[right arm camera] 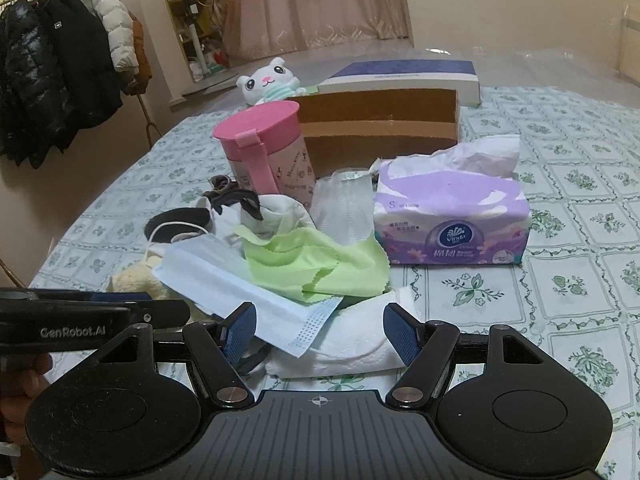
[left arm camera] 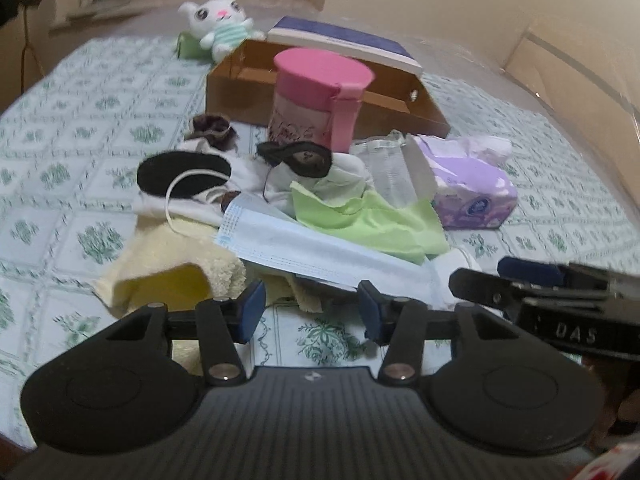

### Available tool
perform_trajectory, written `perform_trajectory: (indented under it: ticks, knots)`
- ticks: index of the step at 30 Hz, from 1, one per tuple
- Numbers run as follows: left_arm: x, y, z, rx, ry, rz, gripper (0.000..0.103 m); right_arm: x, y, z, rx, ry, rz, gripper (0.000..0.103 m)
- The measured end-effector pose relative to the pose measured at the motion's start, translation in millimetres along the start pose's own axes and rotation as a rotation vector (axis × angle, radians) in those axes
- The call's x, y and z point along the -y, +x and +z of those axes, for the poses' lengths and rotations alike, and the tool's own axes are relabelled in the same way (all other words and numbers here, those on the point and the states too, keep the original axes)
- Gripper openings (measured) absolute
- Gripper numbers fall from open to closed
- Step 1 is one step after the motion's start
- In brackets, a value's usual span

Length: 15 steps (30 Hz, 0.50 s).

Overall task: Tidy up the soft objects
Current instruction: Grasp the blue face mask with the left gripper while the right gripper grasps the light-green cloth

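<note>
Two hand-held grippers here, both low at the near edge of the table (right arm camera: 560,208), which has a green-and-white patterned cloth. Left hand-held gripper (left arm camera: 310,310) has its jaws about half apart with nothing between the pads, hovering just in front of one pale yellow towel (left arm camera: 160,272). Right hand-held gripper (right arm camera: 320,334) is spread wide, also empty, with one white paper towel (right arm camera: 352,348) and a corner of the mask lying in the gap below it, not pinched.

The soft stuff is one heap mid-table: one blue face mask (right arm camera: 240,292) on top at the front, one lime green cloth (right arm camera: 316,264) behind it, some white cloth pieces (right arm camera: 280,210) I can't count, one black pad with a white cord (left arm camera: 182,172), one dark eye mask (left arm camera: 300,158) and one dark scrunchie (left arm camera: 210,128).

Right of the heap sits one purple tissue pack (right arm camera: 452,220), with one clear crumpled wrapper (right arm camera: 344,204) between it and one pink tumbler (right arm camera: 268,148). Behind those: one open brown box (right arm camera: 380,128), one blue-and-white book (right arm camera: 404,76), and one white plush cat (right arm camera: 268,80) at the far end.
</note>
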State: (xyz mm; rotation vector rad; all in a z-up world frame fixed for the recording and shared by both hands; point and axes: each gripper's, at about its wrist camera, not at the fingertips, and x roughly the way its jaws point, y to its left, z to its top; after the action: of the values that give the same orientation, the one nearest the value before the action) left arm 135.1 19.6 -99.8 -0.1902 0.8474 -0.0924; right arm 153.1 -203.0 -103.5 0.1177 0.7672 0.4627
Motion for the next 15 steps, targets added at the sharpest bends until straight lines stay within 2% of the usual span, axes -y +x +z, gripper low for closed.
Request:
perform_trajectory:
  ticks: [4, 7, 15]
  knots:
    - [-12, 11, 3, -0.013, -0.071, -0.004, 0.047, 0, 10, 3, 0.007, -0.013, 0.006, 0.07]
    - [-14, 16, 6, -0.013, -0.073, 0.014, 0.047, -3, 21, 5, 0.009, -0.03, 0.016, 0.06]
    - [-17, 27, 10, -0.016, -0.072, 0.02, 0.047, -8, 54, 8, -0.017, -0.039, 0.045, 0.041]
